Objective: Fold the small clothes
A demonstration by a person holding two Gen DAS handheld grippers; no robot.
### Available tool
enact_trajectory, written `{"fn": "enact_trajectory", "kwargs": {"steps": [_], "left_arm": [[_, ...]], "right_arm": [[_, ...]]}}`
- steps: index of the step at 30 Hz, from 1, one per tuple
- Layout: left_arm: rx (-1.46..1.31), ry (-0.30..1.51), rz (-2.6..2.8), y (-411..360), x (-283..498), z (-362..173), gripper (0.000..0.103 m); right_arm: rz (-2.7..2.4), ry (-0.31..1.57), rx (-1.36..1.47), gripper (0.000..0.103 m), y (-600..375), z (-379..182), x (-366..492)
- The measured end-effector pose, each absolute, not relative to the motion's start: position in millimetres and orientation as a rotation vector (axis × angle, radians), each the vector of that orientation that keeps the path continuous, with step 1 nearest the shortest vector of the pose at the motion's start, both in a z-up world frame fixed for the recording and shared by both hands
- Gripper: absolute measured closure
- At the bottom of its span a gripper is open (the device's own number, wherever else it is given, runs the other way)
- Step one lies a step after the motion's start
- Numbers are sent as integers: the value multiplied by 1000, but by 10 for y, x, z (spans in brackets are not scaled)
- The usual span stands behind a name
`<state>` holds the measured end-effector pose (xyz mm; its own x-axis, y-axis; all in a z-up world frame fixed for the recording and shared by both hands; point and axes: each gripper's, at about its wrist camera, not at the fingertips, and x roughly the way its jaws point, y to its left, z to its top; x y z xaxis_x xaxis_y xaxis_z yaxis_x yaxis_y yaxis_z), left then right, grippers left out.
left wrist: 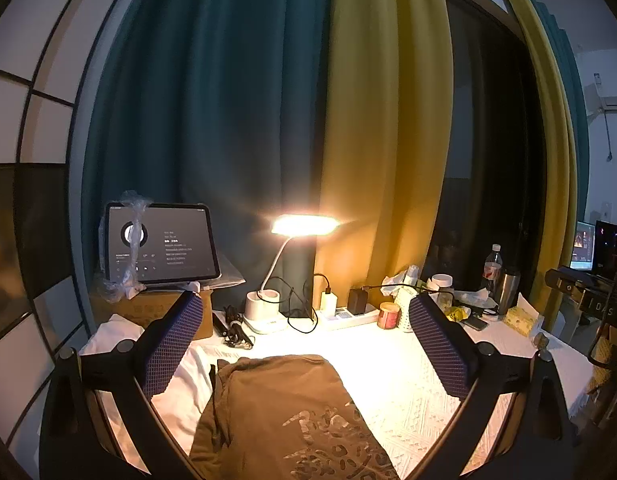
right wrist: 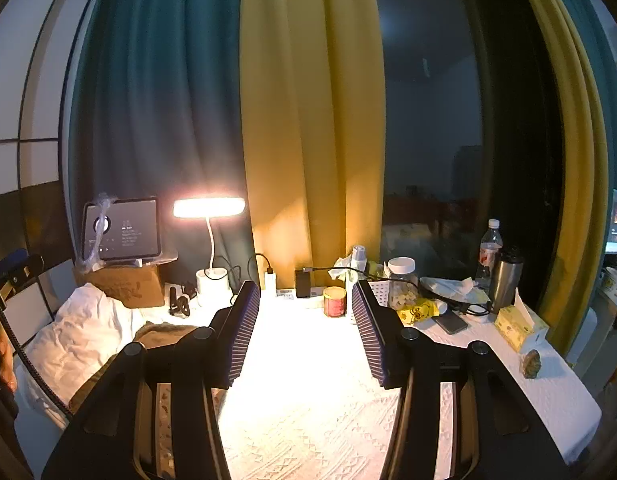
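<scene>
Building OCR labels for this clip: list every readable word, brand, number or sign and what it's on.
"IDAS": partial letters on the black device at the right edge of the left wrist view; possibly cut off.
Tablet screen text: too small to read.
Silvery print on the brown shirt: stylised, not legible.
Cardboard box print: blurred.
Red jar, water bottle, yellow tissue box labels: unreadable.

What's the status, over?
Both jaws open, empty. Brown shirt flat on tablecloth between left jaws, untouched. Right gripper over bare cloth. Nothing in the way.
</scene>
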<state>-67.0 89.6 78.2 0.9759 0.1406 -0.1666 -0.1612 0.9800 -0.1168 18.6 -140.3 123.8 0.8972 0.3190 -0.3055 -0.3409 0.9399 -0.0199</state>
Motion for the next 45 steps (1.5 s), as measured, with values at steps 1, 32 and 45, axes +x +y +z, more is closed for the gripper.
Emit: {"fn": "enact_trajectory", "kwargs": {"steps": [1,32,45], "left_arm": [[-130,160,152,894,-664,783,2],[-112,176,125,818,-581,791,2],[-108,175,120,786,-556,805,2]], "right_arm": [[342,305,-75,52,-1404,1231,188],[336,317,-87,52,-1503,1188,212],[326,324,-77,52,-1594,1176,258]]}}
